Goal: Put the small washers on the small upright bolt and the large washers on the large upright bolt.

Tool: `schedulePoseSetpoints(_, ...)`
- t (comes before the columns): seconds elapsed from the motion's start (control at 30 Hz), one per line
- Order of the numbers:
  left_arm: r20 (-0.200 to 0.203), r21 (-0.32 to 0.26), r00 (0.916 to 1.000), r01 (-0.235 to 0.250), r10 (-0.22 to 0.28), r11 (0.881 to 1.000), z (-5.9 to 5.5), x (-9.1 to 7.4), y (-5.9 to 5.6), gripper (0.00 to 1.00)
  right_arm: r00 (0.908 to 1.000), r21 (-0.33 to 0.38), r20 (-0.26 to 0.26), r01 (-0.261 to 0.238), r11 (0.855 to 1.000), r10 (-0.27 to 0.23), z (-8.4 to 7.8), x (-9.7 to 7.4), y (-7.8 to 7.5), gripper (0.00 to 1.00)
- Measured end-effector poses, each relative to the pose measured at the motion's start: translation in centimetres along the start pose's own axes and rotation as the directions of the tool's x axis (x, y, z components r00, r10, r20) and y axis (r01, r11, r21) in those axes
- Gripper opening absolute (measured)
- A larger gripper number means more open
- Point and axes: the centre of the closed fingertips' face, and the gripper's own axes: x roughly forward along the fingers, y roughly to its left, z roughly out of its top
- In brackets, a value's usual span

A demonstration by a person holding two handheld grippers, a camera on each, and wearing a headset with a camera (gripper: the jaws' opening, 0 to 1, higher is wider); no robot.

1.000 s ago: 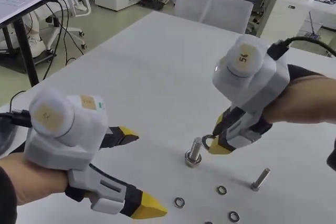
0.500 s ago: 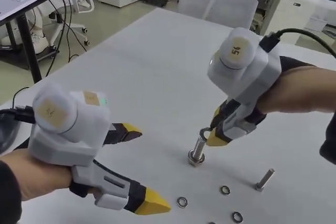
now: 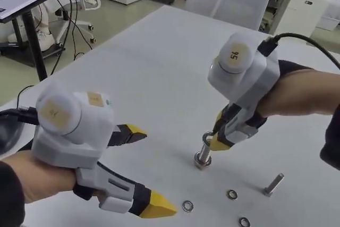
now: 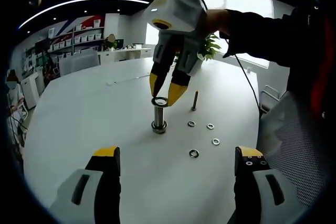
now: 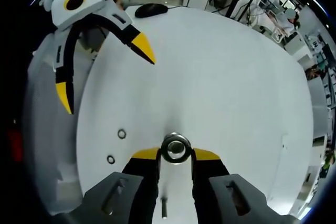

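Right gripper view looks straight along its own jaws: the right tongs (image 5: 176, 156) pinch a large washer (image 5: 176, 148) by its rim from both sides, so the hole is left free and faces down the shaft of the large upright bolt (image 4: 159, 115). In the left gripper view the ring lies flat and level at the very top of that bolt, centred over it; whether the tip has entered the hole I cannot tell. Gripping it by the edge and level looks chosen so that it can slip down the thread without catching. The bolt stands on its broad base on the table (image 3: 159, 67) with nothing steadying it, so a sideways nudge could tip it. The left tongs (image 3: 152, 169) are spread wide and hold nothing; they hang low over the table short of the bolt, seemingly out of the way yet near the loose washers (image 3: 187, 206) lying flat just beside them. The small upright bolt (image 3: 274, 183) stands well apart from the large one, past those washers; it is too small to tell whether it bears a ring.
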Motion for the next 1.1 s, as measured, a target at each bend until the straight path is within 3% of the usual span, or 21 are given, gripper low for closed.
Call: schedulePoseSetpoints(1.1,0.003,-0.018,1.0,-0.009,0.009,1.0,-0.4,-0.2,0.1,0.9,0.9952,-0.012,-0.08,-0.058,0.998,0.057,-0.9,3.6,-0.1,0.24)
